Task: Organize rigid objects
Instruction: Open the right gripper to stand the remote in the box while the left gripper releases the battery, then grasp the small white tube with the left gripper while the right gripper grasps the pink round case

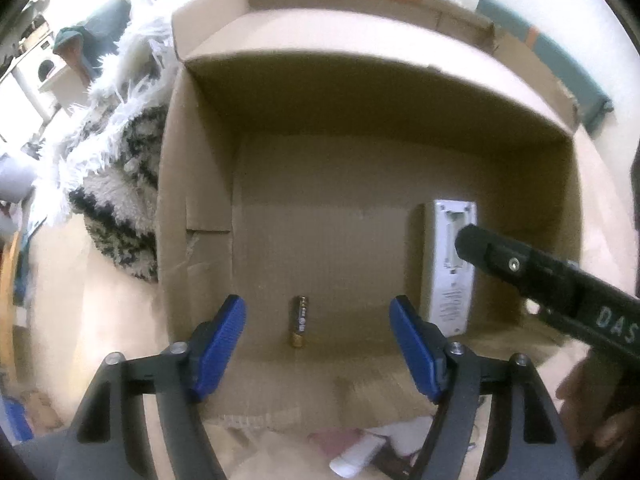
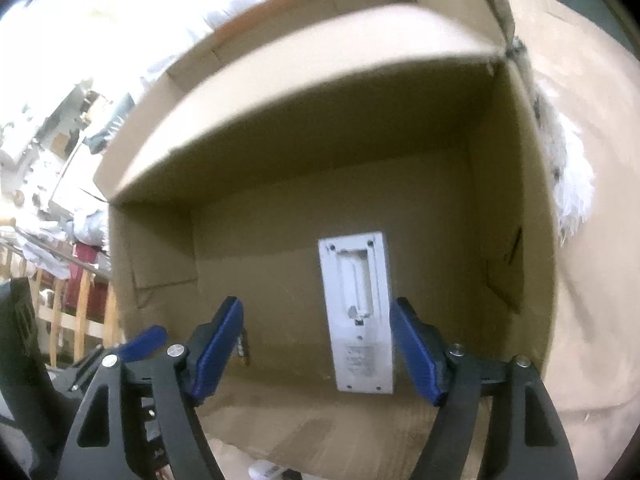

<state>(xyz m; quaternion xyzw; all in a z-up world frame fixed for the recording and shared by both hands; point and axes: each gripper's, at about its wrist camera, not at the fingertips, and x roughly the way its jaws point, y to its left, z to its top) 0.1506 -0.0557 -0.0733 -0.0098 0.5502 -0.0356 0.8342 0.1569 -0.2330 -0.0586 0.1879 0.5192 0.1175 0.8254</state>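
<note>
An open cardboard box [image 1: 200, 184] holds a small battery [image 1: 299, 327] near its front wall and a white remote [image 1: 448, 280] lying face down with its battery bay open. My left gripper [image 1: 318, 344] is open and empty above the box's front edge, with the battery between its fingers further down. In the right wrist view my right gripper [image 2: 316, 346] is open and empty over the remote [image 2: 360, 312] inside the box [image 2: 152, 248]. The right gripper's black arm [image 1: 560, 288] crosses over the remote in the left wrist view. The battery [image 2: 244, 350] shows partly behind the left finger.
A shaggy white and black rug [image 1: 116, 152] lies left of the box on a pale floor. White and reddish items [image 1: 360, 452] lie in front of the box. A wooden rack with clothes [image 2: 68, 272] stands at the left.
</note>
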